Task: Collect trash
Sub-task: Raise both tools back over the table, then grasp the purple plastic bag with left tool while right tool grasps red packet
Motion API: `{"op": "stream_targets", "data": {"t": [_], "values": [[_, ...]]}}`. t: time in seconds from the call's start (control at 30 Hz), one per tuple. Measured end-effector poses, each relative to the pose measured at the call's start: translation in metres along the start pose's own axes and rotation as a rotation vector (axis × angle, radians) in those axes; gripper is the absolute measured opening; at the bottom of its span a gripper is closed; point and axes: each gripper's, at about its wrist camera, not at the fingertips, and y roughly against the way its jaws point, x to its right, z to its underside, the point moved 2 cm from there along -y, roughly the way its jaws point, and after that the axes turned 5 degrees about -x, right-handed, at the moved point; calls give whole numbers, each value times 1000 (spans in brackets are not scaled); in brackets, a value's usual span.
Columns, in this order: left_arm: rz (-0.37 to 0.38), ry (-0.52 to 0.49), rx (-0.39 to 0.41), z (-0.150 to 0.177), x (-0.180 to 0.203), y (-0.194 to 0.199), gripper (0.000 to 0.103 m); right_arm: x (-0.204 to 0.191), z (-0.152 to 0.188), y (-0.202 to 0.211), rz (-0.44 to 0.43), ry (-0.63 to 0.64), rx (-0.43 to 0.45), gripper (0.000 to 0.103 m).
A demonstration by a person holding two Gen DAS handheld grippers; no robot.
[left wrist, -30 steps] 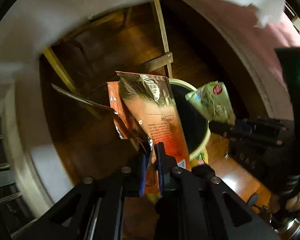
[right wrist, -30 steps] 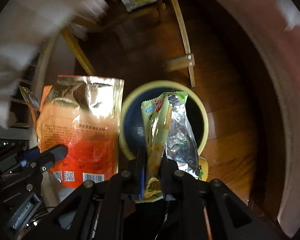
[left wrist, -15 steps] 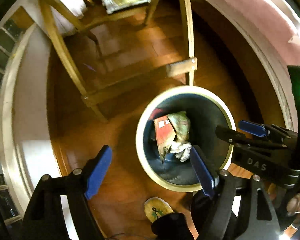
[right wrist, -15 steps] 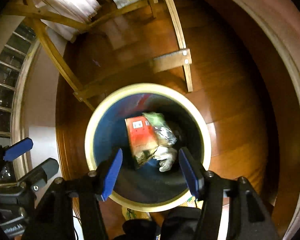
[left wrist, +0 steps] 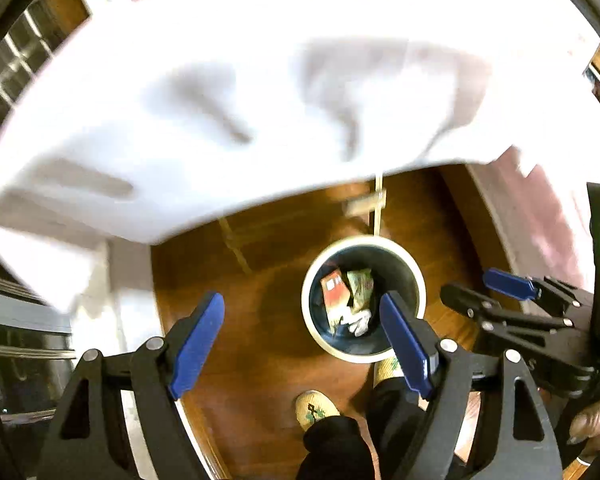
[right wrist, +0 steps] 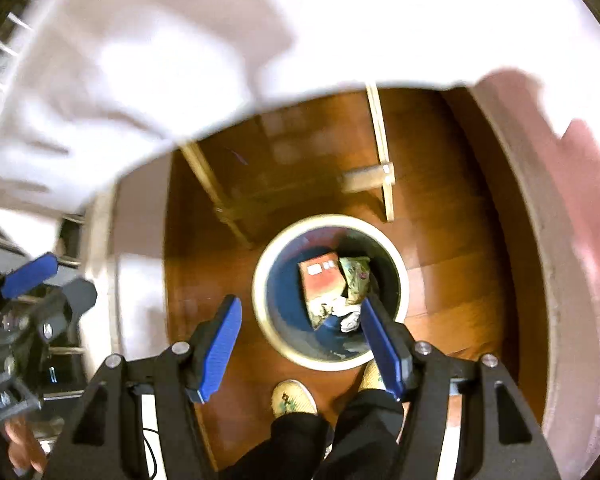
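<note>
Warm wooden flooring (right wrist: 452, 264) fills the background, and on it stands a round bin (right wrist: 260, 276) with a pale rim. Inside it lie the orange wrapper (right wrist: 322, 276) and the green wrapper (right wrist: 356, 274), side by side above a crumpled white scrap (right wrist: 350, 318). A second ago each wrapper was clamped between a pair of blue pads above the bin; now both are seen at the bottom, so this drop is judged done. The left gripper (left wrist: 300, 338) and the right gripper (right wrist: 300, 344) have both just been opened wide, and nothing is held between their jaws. Both are seen farther from the bin than half a second ago. A white tablecloth (left wrist: 260, 100) is spread across the far part of each view. Two slippered feet (right wrist: 292, 398) are seen near the bin.
</note>
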Motion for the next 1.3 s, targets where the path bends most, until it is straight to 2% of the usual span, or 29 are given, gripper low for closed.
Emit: {"op": "stream_targets", "data": {"t": [0.2, 0.37, 0.5, 0.57, 0.67, 0.83, 1.1, 1.3], "values": [[56, 24, 87, -28, -21, 103, 79, -43, -13, 119, -18, 44, 127, 62], [82, 21, 192, -53, -37, 173, 78, -73, -33, 191, -11, 90, 248, 62], [125, 55, 240, -71, -54, 204, 78, -88, -54, 235, 4, 104, 338, 62], [158, 72, 237, -83, -62, 215, 78, -91, -63, 246, 5, 104, 367, 62], [184, 119, 263, -100, -72, 226, 78, -97, -79, 261, 11, 105, 410, 62], [166, 144, 300, -131, -75, 234, 79, -99, -113, 279, 21, 116, 450, 62], [168, 194, 245, -198, -67, 214, 79, -80, -178, 279, 3, 138, 449, 62], [95, 294, 215, -269, -57, 176, 79, -51, -255, 263, -47, 189, 414, 62]]}}
